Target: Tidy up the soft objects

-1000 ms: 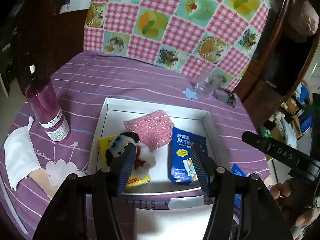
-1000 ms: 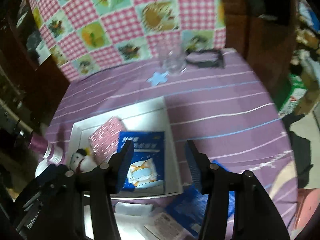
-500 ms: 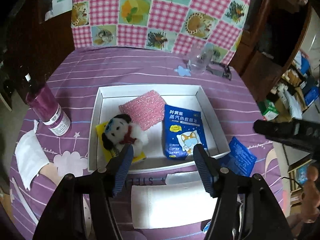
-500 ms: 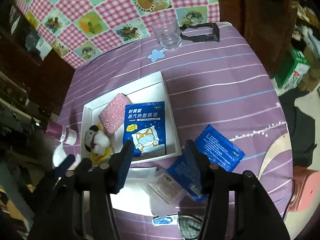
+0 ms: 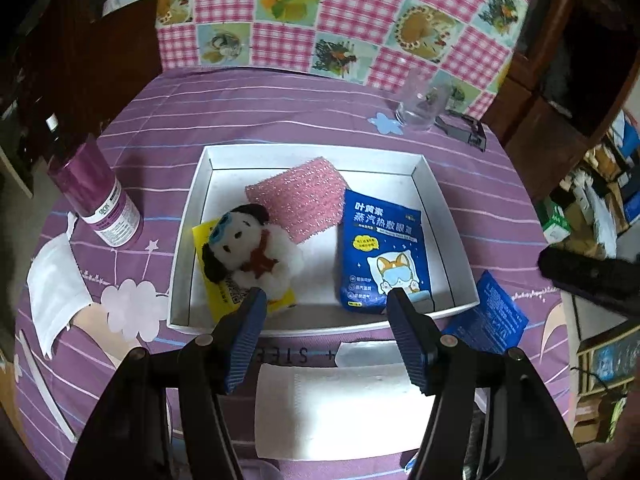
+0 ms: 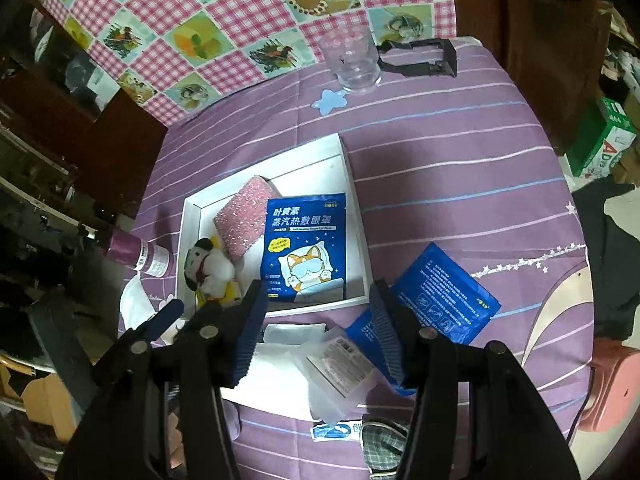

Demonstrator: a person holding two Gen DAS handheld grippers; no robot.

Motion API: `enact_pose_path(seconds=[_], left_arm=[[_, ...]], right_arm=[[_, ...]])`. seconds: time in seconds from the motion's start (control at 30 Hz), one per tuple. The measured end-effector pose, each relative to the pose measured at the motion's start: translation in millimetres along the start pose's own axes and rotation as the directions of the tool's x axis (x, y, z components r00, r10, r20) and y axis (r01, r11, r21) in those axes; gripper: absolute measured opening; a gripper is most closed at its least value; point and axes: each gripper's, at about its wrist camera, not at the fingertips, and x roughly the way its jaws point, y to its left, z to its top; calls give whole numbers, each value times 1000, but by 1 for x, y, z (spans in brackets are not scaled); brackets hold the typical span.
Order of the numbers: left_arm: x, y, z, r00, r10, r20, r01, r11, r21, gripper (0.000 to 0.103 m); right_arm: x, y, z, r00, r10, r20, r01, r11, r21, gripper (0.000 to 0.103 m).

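With both my left gripper (image 5: 325,305) and right gripper (image 6: 316,297) spread and empty above the white tray (image 5: 448,216) holding a plush doll (image 5: 252,250), sponge (image 5: 300,196) and eye-mask packet (image 5: 384,256), I judge the blue packet (image 6: 444,292) just right of the tray comes next.

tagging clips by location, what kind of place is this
Most likely a lived-in home, at a round table. A striped purple tablecloth, a chair draped in checked food-print fabric, a drinking glass, and cluttered shelves of boxes beside it suggest that.

Dim indoor light, fisheye-warped, dark edges
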Motion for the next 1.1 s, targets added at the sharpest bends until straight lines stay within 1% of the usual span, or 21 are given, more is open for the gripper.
enact_pose_path(seconds=[0.1,0.17,0.3,0.33,0.4,0.5,0.67,0.77,0.9,0.97,1.1], left_arm=[[1,5,2,1000,-23,-11,23,1000,-17,63],[2,10,4,999,-39,-24,38,999,-37,63],[0,19,7,994,-102,-37,99,992,-79,63],[-2,19,6,994,-106,-35,103,992,-73,63],[-7,18,6,996,-90,-20,89,994,-59,63],[-11,17,7,997,-75,-4,75,996,-46,63],[-9,10,6,994,-103,-27,102,995,-18,63],[-12,4,4,993,-113,-29,113,994,7,63],[-14,-5,2,988,-147,-40,148,989,30,63],[-13,-10,0,986,-162,-50,164,986,41,63],[-6,-23,-6,975,-197,-99,204,977,64,63]], right_arm=[[7,-1,1,1000,1,-15,-1,1000,7,55],[11,-2,2,1000,-20,-14,20,999,25,55],[14,0,2,999,-47,-14,47,999,18,54],[14,-1,2,999,-50,-14,51,999,19,54],[10,-1,0,998,-66,-3,66,998,21,55],[-3,2,-3,997,-71,37,70,997,23,54],[-16,20,-14,992,-89,84,92,995,-29,54],[-13,27,-23,988,-136,71,140,988,-64,55],[-14,21,-33,982,-177,63,182,980,-75,55],[-18,15,-37,982,-177,72,182,981,-72,55],[-32,1,-47,985,-145,90,150,988,-46,55]])
